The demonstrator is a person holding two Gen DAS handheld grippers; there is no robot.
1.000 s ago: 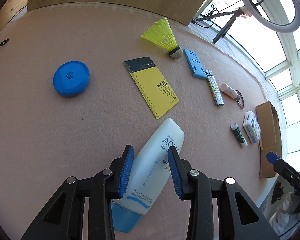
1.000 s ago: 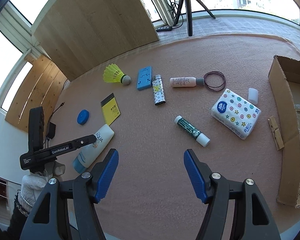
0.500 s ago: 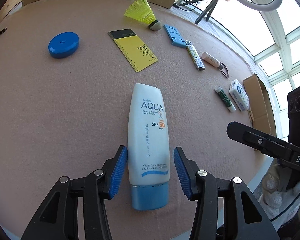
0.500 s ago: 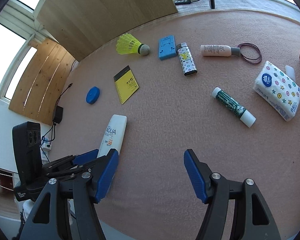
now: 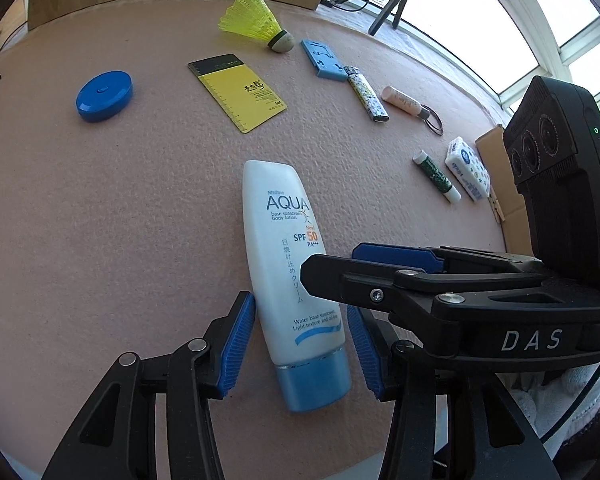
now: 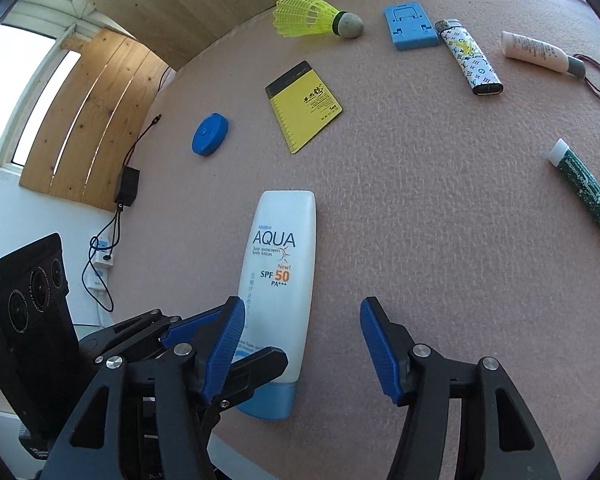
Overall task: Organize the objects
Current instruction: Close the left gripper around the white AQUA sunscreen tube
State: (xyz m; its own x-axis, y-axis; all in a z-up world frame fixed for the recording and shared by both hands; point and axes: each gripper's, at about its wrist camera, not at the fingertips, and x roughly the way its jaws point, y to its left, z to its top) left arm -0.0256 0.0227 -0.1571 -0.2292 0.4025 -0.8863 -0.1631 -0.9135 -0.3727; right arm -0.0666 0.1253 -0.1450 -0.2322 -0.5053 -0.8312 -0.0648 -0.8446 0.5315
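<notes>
A white AQUA sunscreen tube [image 5: 284, 248] with a blue cap lies flat on the pink felt table [image 5: 120, 208], cap end toward me. My left gripper [image 5: 300, 340] is open, its blue pads on either side of the tube's lower end with small gaps. My right gripper [image 6: 302, 344] is open and empty, just right of the tube [image 6: 280, 264]. It crosses the left wrist view from the right, above the tube. The left gripper's fingers [image 6: 204, 332] show under the right gripper's left finger.
Farther back lie a blue round case [image 5: 104, 96], a yellow card [image 5: 240, 92], a yellow shuttlecock [image 5: 256, 20], a blue holder [image 5: 324, 58], a patterned lighter [image 5: 366, 94], a pink tube [image 5: 402, 100], a green stick [image 5: 436, 174], a tissue pack [image 5: 468, 168] and a cardboard box [image 5: 500, 176].
The left gripper has slid back along the tube toward its cap end and opened slightly. The right gripper has swung left and down, close over the tube and the left gripper.
</notes>
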